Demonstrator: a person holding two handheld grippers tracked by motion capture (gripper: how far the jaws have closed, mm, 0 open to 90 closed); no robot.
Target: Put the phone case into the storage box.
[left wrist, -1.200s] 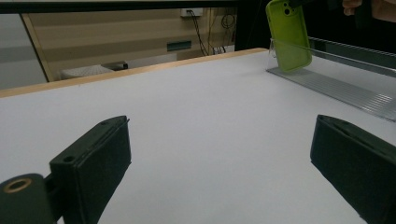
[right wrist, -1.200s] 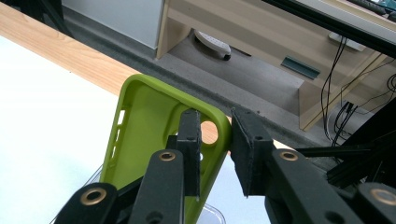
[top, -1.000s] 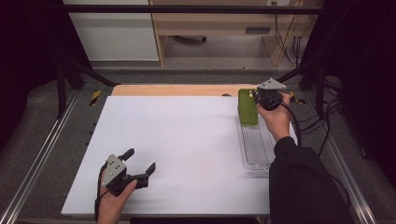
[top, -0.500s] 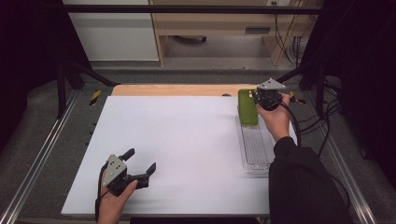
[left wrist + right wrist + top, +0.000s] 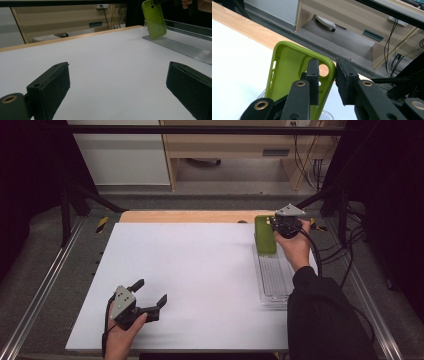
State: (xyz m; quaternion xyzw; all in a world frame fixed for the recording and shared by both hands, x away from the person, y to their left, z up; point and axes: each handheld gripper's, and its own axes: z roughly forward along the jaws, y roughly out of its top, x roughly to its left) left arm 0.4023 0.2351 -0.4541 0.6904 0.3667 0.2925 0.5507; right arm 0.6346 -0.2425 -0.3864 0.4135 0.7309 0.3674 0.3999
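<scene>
While nothing has shifted vs. a sec ago, right claw (image 5: 327, 82) stays pinched on rim of green phone case (image 5: 265, 234), held upright over far end of clear tray (image 5: 274, 282). Left claw (image 5: 149, 296) spread, idle on table (image 5: 200, 270). Placement pending.
</scene>
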